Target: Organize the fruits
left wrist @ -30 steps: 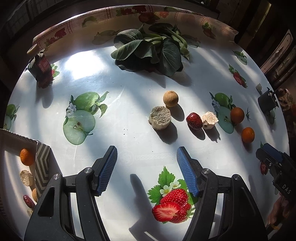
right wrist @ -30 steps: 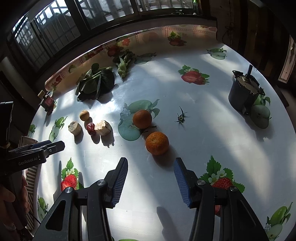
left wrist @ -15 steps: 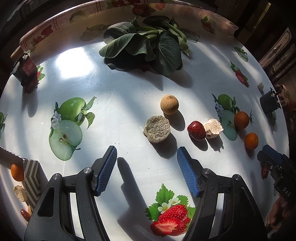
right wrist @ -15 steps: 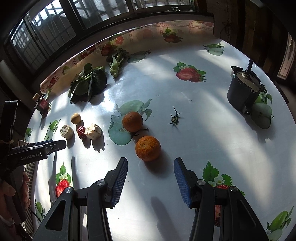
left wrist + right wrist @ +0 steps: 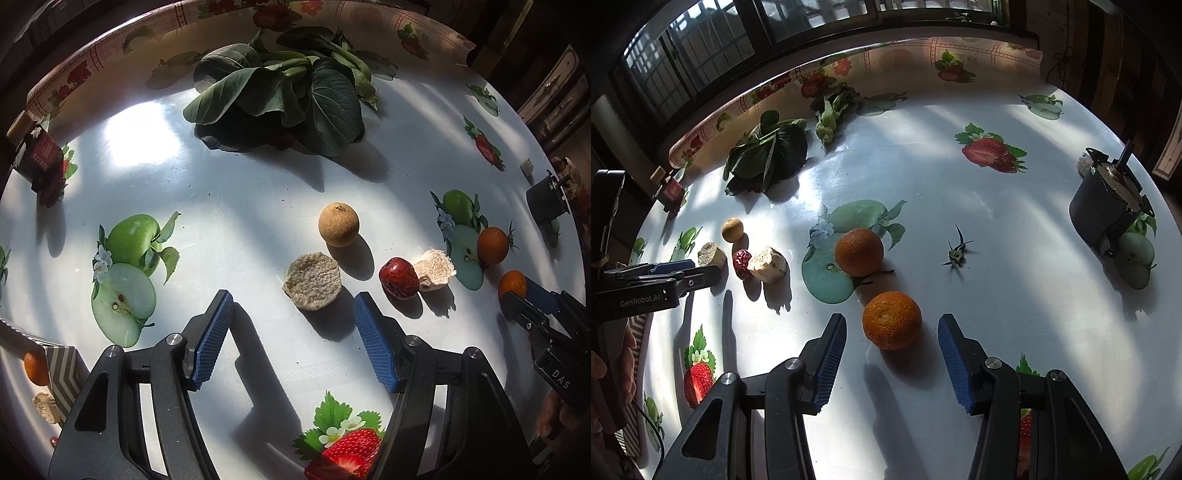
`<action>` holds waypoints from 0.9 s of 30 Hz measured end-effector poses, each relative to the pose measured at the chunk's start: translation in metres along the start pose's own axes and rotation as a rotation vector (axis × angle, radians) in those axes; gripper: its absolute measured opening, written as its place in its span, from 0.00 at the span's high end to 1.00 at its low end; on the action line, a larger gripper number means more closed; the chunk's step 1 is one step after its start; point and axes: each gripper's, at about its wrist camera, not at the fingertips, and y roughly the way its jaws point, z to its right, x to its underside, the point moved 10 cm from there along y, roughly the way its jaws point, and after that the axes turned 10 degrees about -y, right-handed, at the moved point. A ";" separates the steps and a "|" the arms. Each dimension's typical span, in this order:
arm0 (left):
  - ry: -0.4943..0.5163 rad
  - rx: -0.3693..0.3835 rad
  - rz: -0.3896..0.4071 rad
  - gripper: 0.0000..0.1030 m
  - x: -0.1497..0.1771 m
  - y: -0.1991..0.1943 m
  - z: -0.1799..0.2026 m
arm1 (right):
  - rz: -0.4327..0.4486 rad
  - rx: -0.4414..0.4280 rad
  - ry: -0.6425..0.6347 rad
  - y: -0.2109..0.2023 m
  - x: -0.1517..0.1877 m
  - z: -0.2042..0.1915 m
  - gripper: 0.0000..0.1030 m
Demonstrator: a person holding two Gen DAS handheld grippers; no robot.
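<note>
Sunlight falls on the fruit-print table [image 5: 1015,258]. The right gripper [image 5: 892,341], its jaws just narrowing yet still apart, flanks the near orange [image 5: 892,319] without touching. Left of that orange, the left gripper [image 5: 293,314] stands apart just short of a pale cut round [image 5: 312,280].

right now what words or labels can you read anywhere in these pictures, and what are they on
"GenRobot.AI": on the side of the left gripper, seen from the right wrist camera.
"DAS": on the body of the right gripper, seen from the left wrist camera; any further letters run out of the picture.
Red label on the small dark bottle: print too small to read.
Nothing else carries text.
</note>
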 end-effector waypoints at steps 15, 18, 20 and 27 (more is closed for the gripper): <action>0.031 0.034 0.049 0.75 0.002 -0.012 -0.005 | 0.023 -0.011 0.039 -0.015 0.017 -0.003 0.70; 0.037 0.047 0.060 0.75 0.010 -0.022 -0.005 | 0.033 -0.024 0.041 -0.022 0.020 -0.009 0.70; 0.036 0.064 0.066 0.75 0.018 -0.032 -0.006 | 0.040 -0.026 0.033 -0.028 0.021 -0.015 0.70; 0.003 0.103 0.070 0.75 0.047 -0.064 -0.016 | 0.059 -0.062 0.020 -0.045 0.024 -0.039 0.70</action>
